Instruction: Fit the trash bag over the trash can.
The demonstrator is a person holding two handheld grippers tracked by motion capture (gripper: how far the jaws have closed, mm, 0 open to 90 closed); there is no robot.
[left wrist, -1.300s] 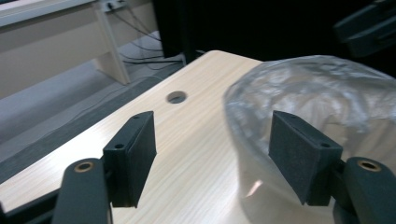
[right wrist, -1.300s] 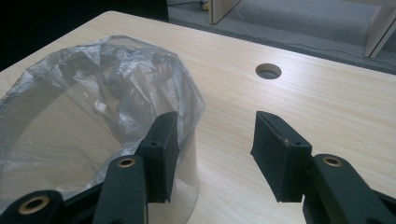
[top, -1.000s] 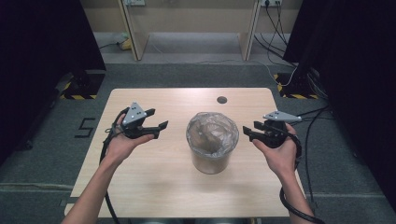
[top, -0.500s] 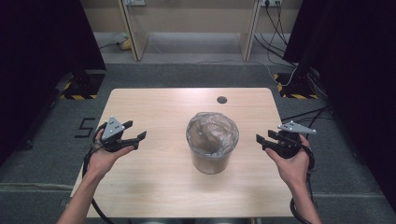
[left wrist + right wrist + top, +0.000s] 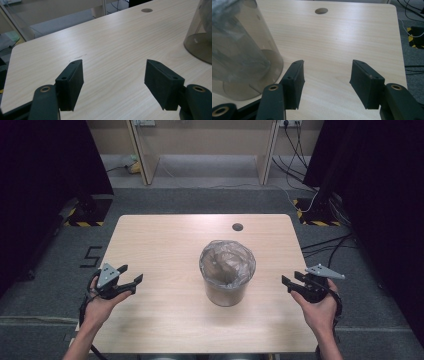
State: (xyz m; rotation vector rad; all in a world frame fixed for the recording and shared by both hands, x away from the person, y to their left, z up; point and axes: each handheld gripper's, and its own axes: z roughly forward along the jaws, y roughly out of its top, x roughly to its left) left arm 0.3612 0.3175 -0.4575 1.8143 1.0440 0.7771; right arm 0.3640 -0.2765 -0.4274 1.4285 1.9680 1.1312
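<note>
Item: translucent smoky-grey plastic cylindrical bin lined with a thin clear plastic bag (image 5: pixel 227 271). Location: upright near the middle of the light wooden table (image 5: pixel 165 245), between the two grippers and well apart from both.

Orientation: long axis vertical, open mouth pointing up, flat round base on the tabletop. The bag's edge is turned over the rim and gathers in crinkled folds inside. In the right gripper view the bin wall (image 5: pixel 244 52) stands at the left; in the left gripper view its base (image 5: pixel 200 47) shows at the right edge.

Handling, judged: light and probably empty, so likely to slide or tip if pushed on one side. The wall looks stiff but smooth and slippery; the liner is soft, filmy and will slip or tear if pinched hard. Best hold for the liner is the folded edge at the rim, taken from opposite sides; for the bin, the wall just under the rim.

Left gripper (image 5: pixel 131 280): low at the table's left edge, jaws spread wide, nothing between them.

Right gripper (image 5: pixel 291 281): low at the table's right edge, jaws have just been opening a little further and stand wide, nothing between them.

Other: small dark round hole (image 5: pixel 237 226) in the tabletop beyond the bin.
</note>
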